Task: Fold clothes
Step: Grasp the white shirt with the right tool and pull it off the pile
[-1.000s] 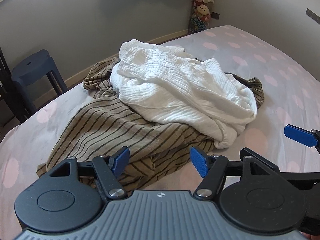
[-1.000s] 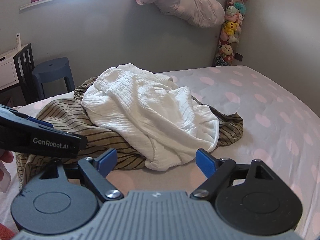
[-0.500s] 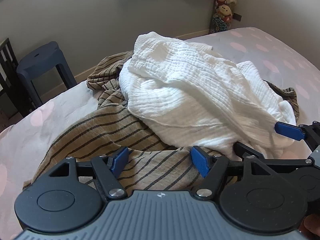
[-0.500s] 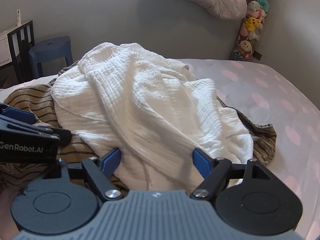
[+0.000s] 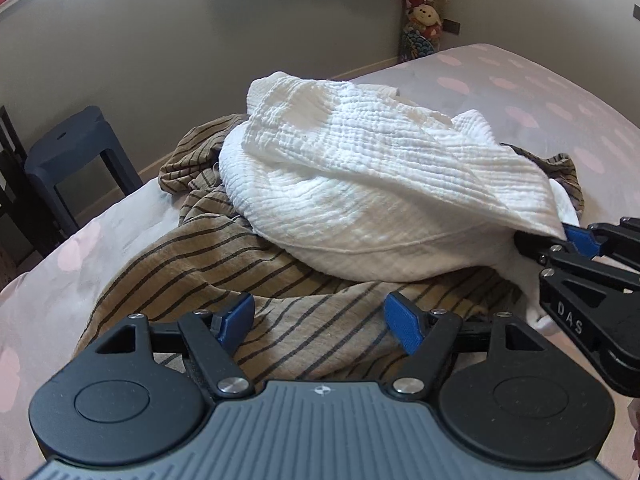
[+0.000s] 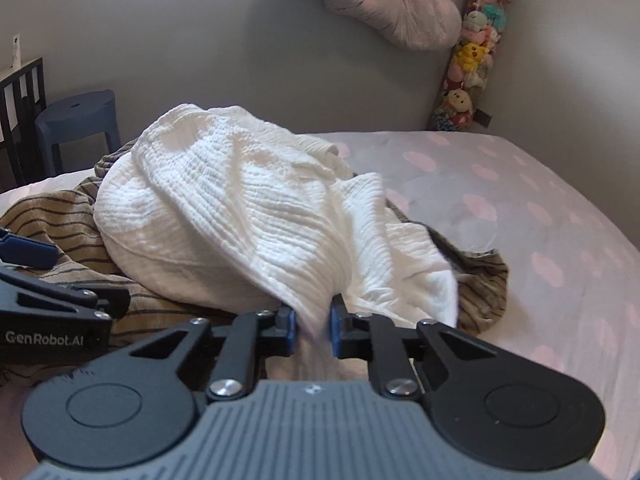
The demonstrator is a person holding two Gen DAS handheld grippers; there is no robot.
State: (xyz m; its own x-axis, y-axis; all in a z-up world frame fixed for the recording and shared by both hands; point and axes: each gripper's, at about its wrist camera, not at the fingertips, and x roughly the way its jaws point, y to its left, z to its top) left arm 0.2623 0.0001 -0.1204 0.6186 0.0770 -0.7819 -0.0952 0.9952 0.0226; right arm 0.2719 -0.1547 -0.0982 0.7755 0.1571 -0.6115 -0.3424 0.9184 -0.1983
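Two garments lay heaped on the bed (image 6: 540,208): a crinkled white muslin garment (image 6: 240,216) atop a tan dark-striped woven cloth (image 5: 208,264). The right gripper (image 6: 313,326) pinched the muslin's bunched edge. The left gripper (image 5: 320,318) stood spread above the striped cloth.

The white cloth (image 6: 256,216) covers much of the striped garment (image 5: 224,272), so its shape cannot be told. The pinched white edge between the right gripper (image 6: 312,330) pads looks blurred. The stool (image 5: 76,152) is partly cut off.
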